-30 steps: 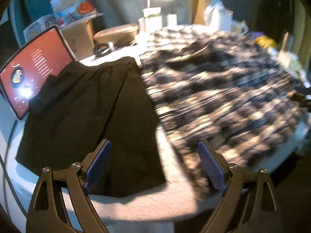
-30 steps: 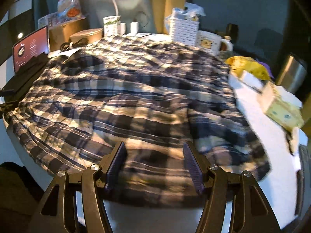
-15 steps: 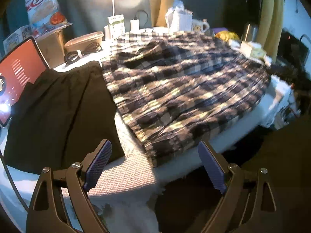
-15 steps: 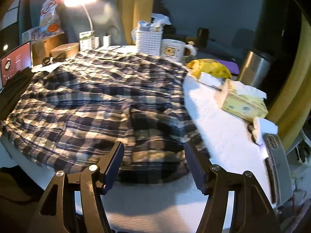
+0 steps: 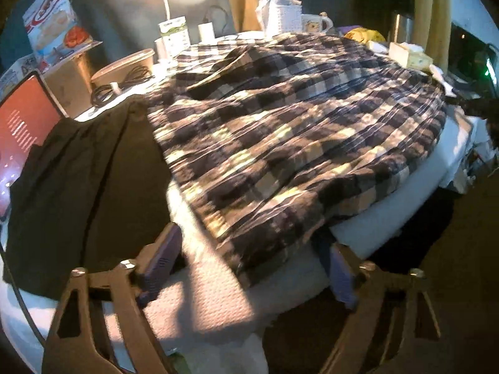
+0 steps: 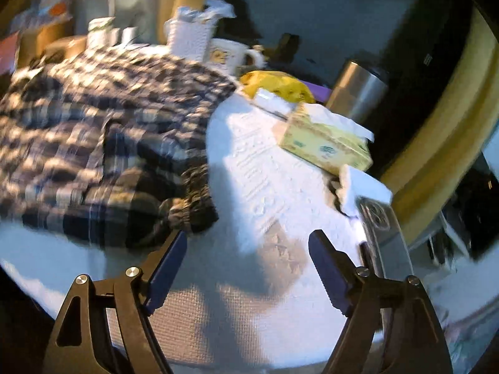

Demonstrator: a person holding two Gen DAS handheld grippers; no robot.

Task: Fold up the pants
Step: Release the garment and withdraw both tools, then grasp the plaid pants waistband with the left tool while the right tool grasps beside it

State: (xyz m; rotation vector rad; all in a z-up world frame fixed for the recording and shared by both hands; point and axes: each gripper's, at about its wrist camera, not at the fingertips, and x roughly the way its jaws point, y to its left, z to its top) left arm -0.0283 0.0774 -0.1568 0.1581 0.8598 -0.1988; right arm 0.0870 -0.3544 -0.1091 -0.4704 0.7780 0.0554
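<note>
From the left wrist, the left gripper (image 5: 249, 268) hangs over the near edge of the white table cover (image 5: 215, 290), jaws spread wide with nothing between them. The plaid pants (image 5: 296, 143) lie spread flat across the middle of the table, beside a dark garment (image 5: 84, 174) on their left. At the back, a white basket (image 5: 285, 20) holds crumpled paper, next to a mug (image 5: 313, 23); a shallow bowl (image 5: 124, 65) sits near a coiled cable (image 5: 124, 81). From the right wrist, the right gripper (image 6: 248, 268) is also wide open and empty, above bare cover (image 6: 265, 187) just right of the pants (image 6: 93, 131). A tissue box (image 6: 324, 145) has a tissue sticking out, with a steel cup (image 6: 357, 90) behind; its contents cannot be seen.
</note>
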